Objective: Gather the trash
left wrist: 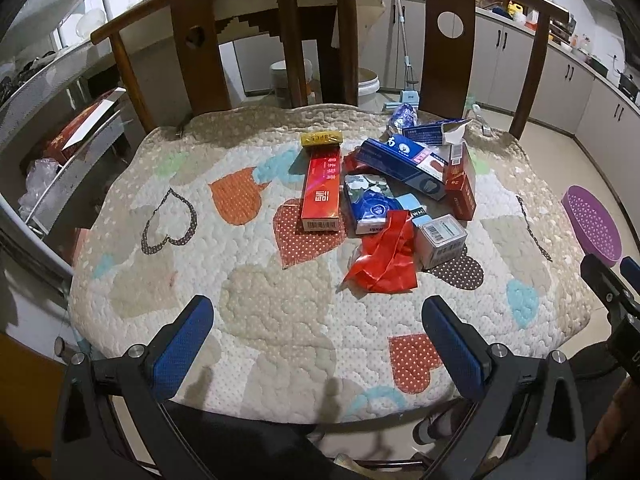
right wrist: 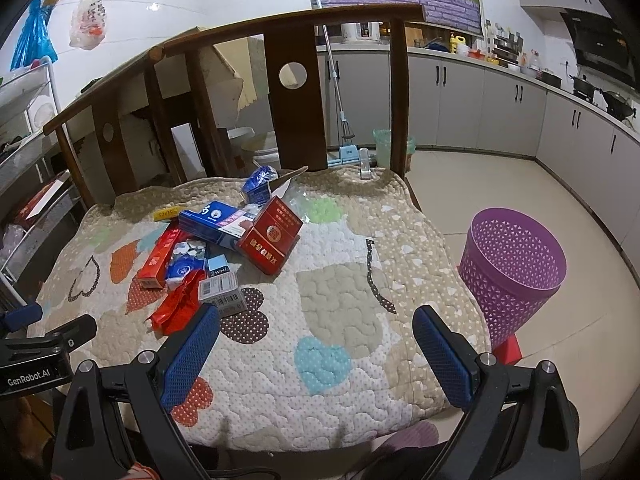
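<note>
Trash lies heaped on a quilted chair cushion (left wrist: 280,312): a long red box (left wrist: 322,190), a crumpled red wrapper (left wrist: 384,260), a grey barcode box (left wrist: 440,240), a blue tissue pack (left wrist: 370,204), a blue toothpaste box (left wrist: 400,166) and a red carton (right wrist: 270,238). A purple mesh bin (right wrist: 514,268) stands on the floor right of the chair. My left gripper (left wrist: 318,332) hovers open over the cushion's front, short of the wrapper. My right gripper (right wrist: 316,344) is open too, empty, to the right of the pile (right wrist: 216,248).
The chair's wooden backrest (left wrist: 312,40) rises behind the pile. A wire shelf rack (left wrist: 52,92) stands at the left. Kitchen cabinets (right wrist: 500,108) line the far right wall. A mop (right wrist: 340,120) and buckets sit behind the chair. Open floor surrounds the bin.
</note>
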`<move>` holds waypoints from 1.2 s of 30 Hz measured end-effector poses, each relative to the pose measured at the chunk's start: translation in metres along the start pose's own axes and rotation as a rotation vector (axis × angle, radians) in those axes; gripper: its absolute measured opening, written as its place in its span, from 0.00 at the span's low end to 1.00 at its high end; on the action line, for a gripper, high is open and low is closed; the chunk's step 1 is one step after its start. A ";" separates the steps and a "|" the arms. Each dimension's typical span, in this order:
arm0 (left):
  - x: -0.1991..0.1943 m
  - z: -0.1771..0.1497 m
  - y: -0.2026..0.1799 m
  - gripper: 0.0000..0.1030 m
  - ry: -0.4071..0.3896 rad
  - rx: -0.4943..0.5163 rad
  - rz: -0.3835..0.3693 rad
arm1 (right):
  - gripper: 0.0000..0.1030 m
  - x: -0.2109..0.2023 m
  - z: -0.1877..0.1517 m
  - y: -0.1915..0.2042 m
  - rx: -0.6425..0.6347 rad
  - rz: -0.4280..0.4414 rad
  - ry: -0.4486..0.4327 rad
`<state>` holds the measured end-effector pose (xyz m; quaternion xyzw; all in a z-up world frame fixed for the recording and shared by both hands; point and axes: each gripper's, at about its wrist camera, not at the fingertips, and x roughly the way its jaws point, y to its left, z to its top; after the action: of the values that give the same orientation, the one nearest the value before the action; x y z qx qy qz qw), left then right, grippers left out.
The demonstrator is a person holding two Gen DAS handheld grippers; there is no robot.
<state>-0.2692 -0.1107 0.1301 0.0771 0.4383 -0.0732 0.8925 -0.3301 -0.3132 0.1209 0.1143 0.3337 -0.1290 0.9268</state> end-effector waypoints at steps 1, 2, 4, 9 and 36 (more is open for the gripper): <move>0.000 0.000 0.000 1.00 0.002 0.000 0.000 | 0.96 0.000 0.000 0.000 0.001 0.000 0.001; 0.001 0.000 0.000 1.00 0.003 0.000 0.000 | 0.96 0.000 0.000 0.000 0.002 0.000 0.003; 0.001 -0.001 0.000 1.00 0.004 0.000 0.000 | 0.96 0.001 -0.001 -0.001 0.005 0.000 0.005; 0.003 -0.001 -0.001 1.00 0.010 -0.001 -0.002 | 0.96 0.003 -0.001 -0.003 0.017 -0.003 0.016; 0.023 -0.001 0.016 1.00 0.056 -0.043 -0.073 | 0.96 0.020 -0.006 -0.013 0.060 0.020 0.085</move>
<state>-0.2528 -0.0958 0.1120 0.0436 0.4672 -0.0942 0.8781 -0.3233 -0.3270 0.1017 0.1508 0.3675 -0.1248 0.9092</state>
